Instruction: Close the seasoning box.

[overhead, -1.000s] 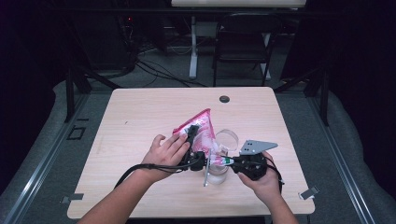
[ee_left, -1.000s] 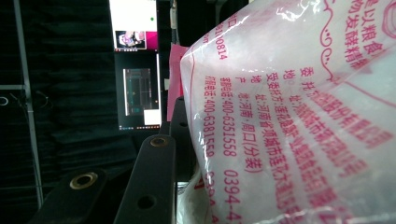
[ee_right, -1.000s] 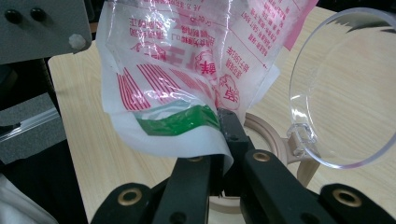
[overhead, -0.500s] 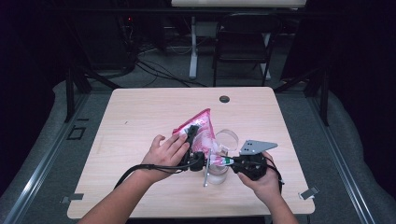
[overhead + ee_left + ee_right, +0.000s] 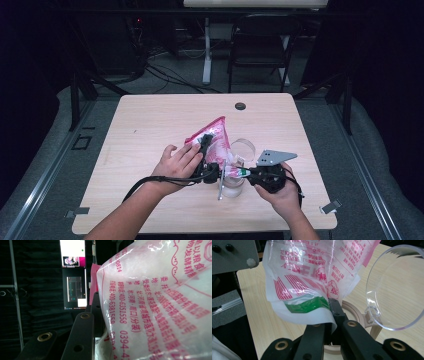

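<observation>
table point(image 5: 150, 125): light wood top, rounded corners, a small dark round plug point(image 5: 240, 106) near its far edge; dark floor, cables and a black chair point(image 5: 260, 45) beyond it.

bag point(image 5: 214, 141): clear plastic printed in pink and red, with a solid pink top edge and a green patch low on one corner; held up over the middle of the table, slightly right of centre, pink corner pointing away from the person; in the right gripper view the bag point(image 5: 312, 272) hangs crumpled just above and beside the jar mouth; in the left gripper view the bag point(image 5: 160, 302) sits close against the lens, red print readable on it.

jar point(image 5: 233, 184): clear container standing on the table just below the bag, tan ring at its mouth; clear round lid point(image 5: 242, 147) hinged open and tilted up behind it; in the right gripper view the lid point(image 5: 397, 287) stands to the right of the bag's lower corner.

left gripper point(image 5: 205, 147): in the person's left hand point(image 5: 176, 162), black jaws up against the bag's left side; jaws part way apart with plastic lying between them; whether the pads press on it cannot be told.

right gripper point(image 5: 239, 173): in the right hand point(image 5: 280, 192), grey three-cornered plate on top; in the right gripper view the right gripper point(image 5: 331, 307) has its jaws drawn together, clamped on the bag's lower corner at the green patch.
</observation>
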The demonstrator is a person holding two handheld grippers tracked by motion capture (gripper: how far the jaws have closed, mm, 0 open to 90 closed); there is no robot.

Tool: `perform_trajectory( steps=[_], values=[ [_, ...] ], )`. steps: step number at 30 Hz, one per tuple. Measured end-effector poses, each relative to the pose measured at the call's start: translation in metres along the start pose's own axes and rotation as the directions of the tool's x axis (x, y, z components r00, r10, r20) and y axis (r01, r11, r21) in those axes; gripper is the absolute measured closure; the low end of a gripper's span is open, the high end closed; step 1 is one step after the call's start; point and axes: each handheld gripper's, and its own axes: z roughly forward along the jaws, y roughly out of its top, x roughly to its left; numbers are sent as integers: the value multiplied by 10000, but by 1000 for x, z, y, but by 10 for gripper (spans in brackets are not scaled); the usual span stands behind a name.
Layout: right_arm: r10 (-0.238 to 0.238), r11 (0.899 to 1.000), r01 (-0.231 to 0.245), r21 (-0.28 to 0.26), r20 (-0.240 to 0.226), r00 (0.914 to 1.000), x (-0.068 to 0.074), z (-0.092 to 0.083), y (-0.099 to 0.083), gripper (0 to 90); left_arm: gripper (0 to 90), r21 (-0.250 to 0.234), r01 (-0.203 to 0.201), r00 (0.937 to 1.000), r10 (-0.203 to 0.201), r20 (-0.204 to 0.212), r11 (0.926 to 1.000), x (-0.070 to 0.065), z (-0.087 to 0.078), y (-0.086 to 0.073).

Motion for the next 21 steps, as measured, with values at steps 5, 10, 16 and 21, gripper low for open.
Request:
perform_trajectory(
  steps=[5, 10, 16, 21],
  values=[
    [-1, 10000, 1, -19, 6, 10000, 0, 0, 0, 900, 723, -29, -43, 10000, 43, -55, 10000, 1, 0, 0],
    [-7, 10000, 7, -32, 11, 10000, 0, 0, 0, 900, 723, -38, -7, 10000, 7, -59, 10000, 1, 0, 0],
    [5, 10000, -5, -46, 8, 10000, 0, 0, 0, 900, 723, -62, -37, 10000, 36, -81, 10000, 1, 0, 0],
    [-15, 10000, 15, -95, 17, 10000, 0, -1, 0, 900, 723, -35, 29, 10000, -29, -73, 10000, 2, -1, 0]
  ],
)
